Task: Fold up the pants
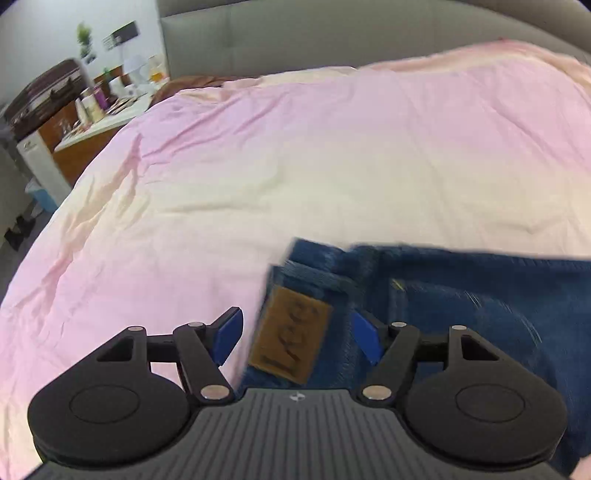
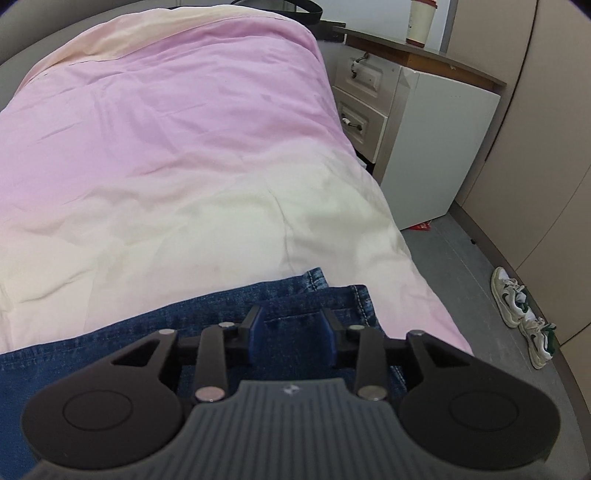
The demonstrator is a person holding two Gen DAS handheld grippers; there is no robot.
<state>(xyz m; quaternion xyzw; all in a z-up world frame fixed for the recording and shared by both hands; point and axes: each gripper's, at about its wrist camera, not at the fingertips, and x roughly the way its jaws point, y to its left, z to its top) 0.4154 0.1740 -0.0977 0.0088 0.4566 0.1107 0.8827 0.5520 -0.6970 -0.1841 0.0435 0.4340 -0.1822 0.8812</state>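
Blue jeans (image 1: 461,295) lie on the near part of a pink and cream duvet (image 1: 295,166). Their waistband end, with a brown leather patch (image 1: 291,339), sits between the wide-apart fingers of my left gripper (image 1: 297,336), and the blue pads do not press on it. In the right wrist view the leg end of the jeans (image 2: 221,306) lies flat, with its stitched hems (image 2: 332,291) near the bed's right edge. My right gripper (image 2: 291,330) hovers over that denim, jaws partly apart, gripping nothing that I can see.
A grey headboard (image 1: 295,33) runs behind the bed. A cluttered bedside table (image 1: 92,122) stands to the left. To the right are a white cabinet (image 2: 436,147), drawers (image 2: 362,99), a paper cup (image 2: 421,22), and sneakers (image 2: 524,314) on the grey floor.
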